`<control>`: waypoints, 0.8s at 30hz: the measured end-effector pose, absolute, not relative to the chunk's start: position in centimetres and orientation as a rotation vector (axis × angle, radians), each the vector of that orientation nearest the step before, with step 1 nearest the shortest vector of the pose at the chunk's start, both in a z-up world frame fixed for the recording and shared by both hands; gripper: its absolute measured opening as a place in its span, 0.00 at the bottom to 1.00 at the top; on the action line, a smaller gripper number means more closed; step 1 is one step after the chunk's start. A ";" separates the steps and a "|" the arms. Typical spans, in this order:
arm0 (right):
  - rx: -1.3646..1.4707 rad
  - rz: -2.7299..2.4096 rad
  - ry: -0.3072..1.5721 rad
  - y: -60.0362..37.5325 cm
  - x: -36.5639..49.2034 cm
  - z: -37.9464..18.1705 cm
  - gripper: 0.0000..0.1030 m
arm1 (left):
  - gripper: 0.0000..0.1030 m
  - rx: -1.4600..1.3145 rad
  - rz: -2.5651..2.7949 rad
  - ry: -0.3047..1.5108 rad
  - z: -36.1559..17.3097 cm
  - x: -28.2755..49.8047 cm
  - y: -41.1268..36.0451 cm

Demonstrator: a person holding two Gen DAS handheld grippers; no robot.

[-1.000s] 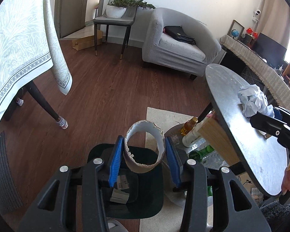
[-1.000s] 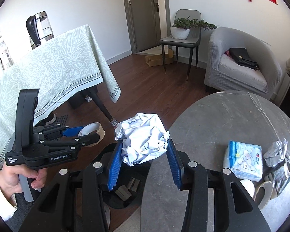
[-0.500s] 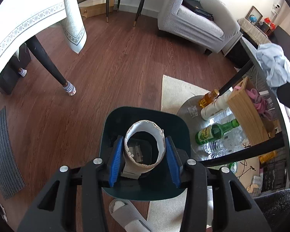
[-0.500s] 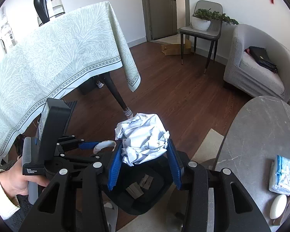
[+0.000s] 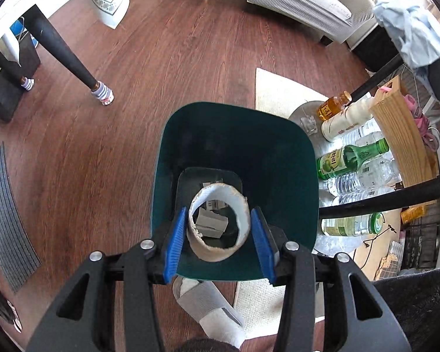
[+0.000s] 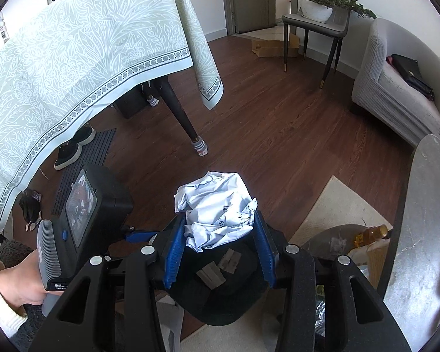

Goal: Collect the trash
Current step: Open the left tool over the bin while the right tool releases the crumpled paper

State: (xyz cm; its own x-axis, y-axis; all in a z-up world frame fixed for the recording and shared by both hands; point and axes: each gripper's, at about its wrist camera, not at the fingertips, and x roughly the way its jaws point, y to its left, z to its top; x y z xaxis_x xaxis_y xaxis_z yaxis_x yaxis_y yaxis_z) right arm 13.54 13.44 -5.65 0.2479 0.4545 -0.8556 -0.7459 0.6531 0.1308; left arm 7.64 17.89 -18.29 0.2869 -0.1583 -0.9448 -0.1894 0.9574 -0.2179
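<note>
Above the green bin (image 5: 234, 135) our left gripper (image 5: 218, 236), jaws just easing wider, is loosely cradling the cardboard ring (image 5: 218, 226). Our right gripper (image 6: 218, 245) is pinching crumpled paper (image 6: 217, 205); it is hanging near the rim and may be dropping outside.

Legible text is scarce. In the right wrist view, the grey handle (image 6: 53, 267) in the person's left hand carries white print reading "Data Acquisition System", partly cut off. The crumpled paper (image 6: 217, 208) shows small dark printed characters, too creased to read. In the left wrist view, the green bottle (image 5: 350, 158) bears a white label with large characters, not legible; the white bottle (image 5: 344, 120) has red marks, unreadable. A barcode label shows on a clear bottle (image 5: 372, 173).
</note>
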 end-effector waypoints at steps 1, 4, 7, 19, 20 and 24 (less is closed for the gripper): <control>-0.336 0.833 1.041 13.6 13.6 -6.0 0.44 | 0.47 -0.313 0.018 1.284 -18.3 7.6 17.8; -0.347 0.820 1.069 13.9 13.9 -6.9 0.44 | 0.50 -0.310 0.015 1.273 -18.1 7.4 18.0; -0.357 0.812 1.091 14.2 13.9 -7.8 0.44 | 0.51 -0.315 0.020 1.261 -17.9 7.2 18.2; -0.387 0.790 1.173 15.1 14.1 -11.6 0.44 | 0.48 -0.273 0.037 1.173 -15.5 6.2 18.9; -0.391 0.788 1.183 15.3 14.1 -11.9 0.44 | 0.48 -0.273 0.033 1.161 -15.2 6.1 19.0; -0.408 0.787 1.211 15.8 14.1 -13.2 0.44 | 0.43 -0.279 0.036 1.110 -13.8 5.8 19.5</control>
State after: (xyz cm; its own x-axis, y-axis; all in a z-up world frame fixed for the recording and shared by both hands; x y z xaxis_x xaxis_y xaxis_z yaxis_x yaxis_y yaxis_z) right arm 14.07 15.78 -13.19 0.1392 0.3191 -0.9374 -0.7269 0.6758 0.1221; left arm 5.78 19.51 -13.80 0.4481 -0.1098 -0.8872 -0.1672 0.9646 -0.2039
